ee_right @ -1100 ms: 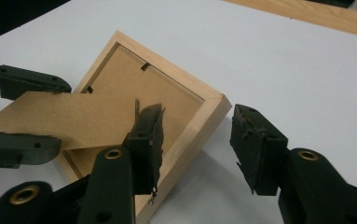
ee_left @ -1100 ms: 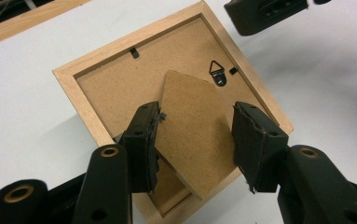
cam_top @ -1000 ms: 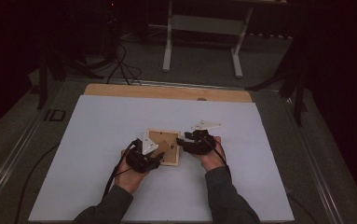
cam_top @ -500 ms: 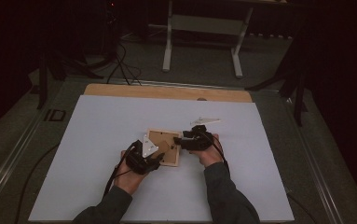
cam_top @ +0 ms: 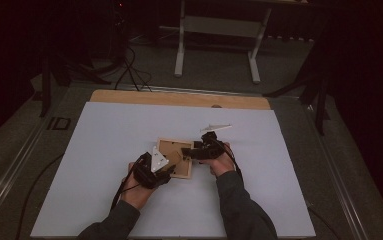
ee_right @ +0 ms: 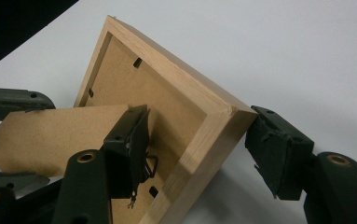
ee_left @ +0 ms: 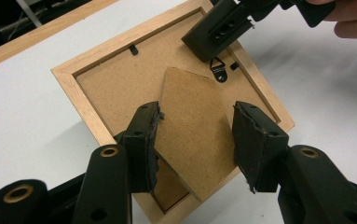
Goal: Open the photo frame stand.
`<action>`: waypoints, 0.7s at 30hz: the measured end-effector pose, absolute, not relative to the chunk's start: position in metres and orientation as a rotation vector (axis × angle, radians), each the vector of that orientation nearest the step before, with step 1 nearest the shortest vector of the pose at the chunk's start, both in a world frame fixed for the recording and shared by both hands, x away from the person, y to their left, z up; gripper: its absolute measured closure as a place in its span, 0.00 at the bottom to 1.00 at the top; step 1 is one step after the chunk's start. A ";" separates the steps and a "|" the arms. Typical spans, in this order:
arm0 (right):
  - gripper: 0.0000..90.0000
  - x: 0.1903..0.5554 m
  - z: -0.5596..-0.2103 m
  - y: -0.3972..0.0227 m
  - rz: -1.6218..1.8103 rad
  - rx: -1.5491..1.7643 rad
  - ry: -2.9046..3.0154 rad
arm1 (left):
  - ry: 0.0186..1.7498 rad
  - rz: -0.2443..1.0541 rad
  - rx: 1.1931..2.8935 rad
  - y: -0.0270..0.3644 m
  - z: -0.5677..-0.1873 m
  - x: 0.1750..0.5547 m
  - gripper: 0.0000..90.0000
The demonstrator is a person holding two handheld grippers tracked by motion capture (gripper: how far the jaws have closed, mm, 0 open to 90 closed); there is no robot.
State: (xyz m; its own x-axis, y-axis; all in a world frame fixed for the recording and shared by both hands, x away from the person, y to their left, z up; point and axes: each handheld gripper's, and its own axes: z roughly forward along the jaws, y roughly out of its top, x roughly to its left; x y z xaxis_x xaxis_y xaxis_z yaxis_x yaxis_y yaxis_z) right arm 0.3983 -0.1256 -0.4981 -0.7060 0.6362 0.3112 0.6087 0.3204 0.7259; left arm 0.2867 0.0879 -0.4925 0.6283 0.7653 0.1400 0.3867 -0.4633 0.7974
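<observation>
Wooden picture frame (cam_top: 175, 157) lay face down near the middle of the white-covered bench (cam_top: 104, 150), between my two hands, its brown backing board (ee_left: 115, 84) turned up. From the back of it a stand flap (ee_left: 197, 135) of the same brown board stood out, hinged up off the backing.

My left gripper (ee_left: 197, 147) reached in over the near corner of the frame. Its fingers (ee_left: 141, 140) stood well apart, one on each side of the flap; the left-hand one lay right against the flap's edge, the other just clear of it, so they had no grip on anything. In the high view that gripper (cam_top: 166, 167) sat at the frame's lower left edge, with its grey three-cornered plate (cam_top: 158, 159) on top.

My right gripper (ee_right: 202, 149) straddled one side rail of the frame at a corner, which looked tipped up from the bench there. One of its fingers (ee_right: 127, 149) was inside, against the backing board and just above the small metal hanger (ee_left: 219, 70); the other (ee_right: 278, 154) stood outside, near the corner's outer face. I cannot tell whether they were pinching the rail or merely spanning it.

Farther along the bench, beyond my right hand (cam_top: 219, 162), lay a thin pale strip (cam_top: 216, 127).
</observation>
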 end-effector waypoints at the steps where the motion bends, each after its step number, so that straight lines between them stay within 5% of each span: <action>1: 0.44 0.399 -0.498 -0.126 1.368 1.194 2.528 | 0.897 0.634 2.089 0.088 -0.493 0.287 0.59; 21: 0.56 0.399 -0.494 -0.138 1.460 1.214 2.536 | 0.872 0.583 2.123 0.093 -0.493 0.288 0.59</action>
